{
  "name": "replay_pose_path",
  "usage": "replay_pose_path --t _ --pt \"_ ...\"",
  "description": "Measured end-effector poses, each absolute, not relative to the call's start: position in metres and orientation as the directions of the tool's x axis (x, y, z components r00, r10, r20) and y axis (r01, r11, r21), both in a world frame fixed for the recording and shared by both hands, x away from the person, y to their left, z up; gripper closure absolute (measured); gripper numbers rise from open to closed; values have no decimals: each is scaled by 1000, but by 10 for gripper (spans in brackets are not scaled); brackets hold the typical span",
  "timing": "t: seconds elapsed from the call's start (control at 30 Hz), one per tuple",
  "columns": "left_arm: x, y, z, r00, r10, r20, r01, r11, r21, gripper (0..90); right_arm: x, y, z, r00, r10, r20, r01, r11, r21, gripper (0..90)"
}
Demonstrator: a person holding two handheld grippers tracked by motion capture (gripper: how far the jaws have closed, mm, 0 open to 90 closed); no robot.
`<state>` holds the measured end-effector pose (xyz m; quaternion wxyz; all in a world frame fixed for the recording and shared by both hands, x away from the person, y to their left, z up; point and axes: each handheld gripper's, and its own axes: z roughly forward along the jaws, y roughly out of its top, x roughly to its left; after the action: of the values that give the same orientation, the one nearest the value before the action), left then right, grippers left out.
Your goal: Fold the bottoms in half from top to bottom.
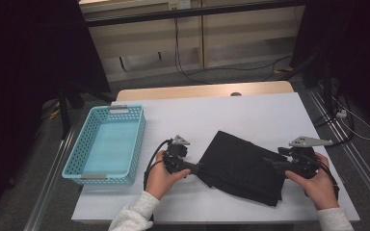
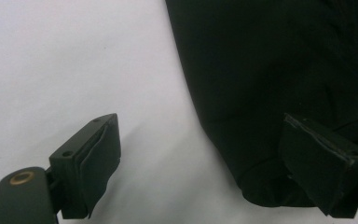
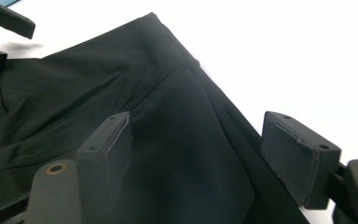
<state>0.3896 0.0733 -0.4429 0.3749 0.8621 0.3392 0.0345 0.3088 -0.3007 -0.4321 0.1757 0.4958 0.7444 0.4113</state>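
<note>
A folded black garment (image 1: 243, 167) lies on the white table (image 1: 231, 113), near its front edge. My left gripper (image 1: 200, 168) is at the garment's left corner, open, with one jaw over bare table and the other over the cloth (image 2: 270, 84); its midpoint (image 2: 219, 163) sits at the cloth's edge. My right gripper (image 1: 273, 163) is at the garment's right side, open, its jaws spread above the dark fabric (image 3: 168, 140) with its midpoint (image 3: 198, 140) over the cloth. The left gripper's fingertips (image 3: 9, 21) show at the far corner in the right gripper view.
A turquoise perforated basket (image 1: 137, 139) stands at the table's left edge, with nothing visible inside. Beyond the table are a wooden strip, cables on the floor and dark curtains at both sides. White table surface stretches behind the garment.
</note>
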Motion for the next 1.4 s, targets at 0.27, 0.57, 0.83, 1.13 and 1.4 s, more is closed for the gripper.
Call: replay_pose_path --t 0.27,0.57,0.83,1.13,1.4 --pt "386 74 -447 770 607 -198 566 -505 651 159 309 -300 -433 -452 880 149 595 173 785 251" --pt "380 73 -447 771 603 -203 575 -522 630 310 309 -300 -433 -455 877 155 596 170 785 252" --pt "371 66 -445 775 614 -149 558 -556 616 499 309 -300 -434 -457 876 156 597 172 783 251" --pt "368 64 -445 767 623 -152 567 -548 615 613 309 -302 -434 -446 881 157 595 161 787 255" --pt "369 63 -446 753 615 -232 608 -517 603 792 309 -302 -434 -446 880 159 593 157 790 252"
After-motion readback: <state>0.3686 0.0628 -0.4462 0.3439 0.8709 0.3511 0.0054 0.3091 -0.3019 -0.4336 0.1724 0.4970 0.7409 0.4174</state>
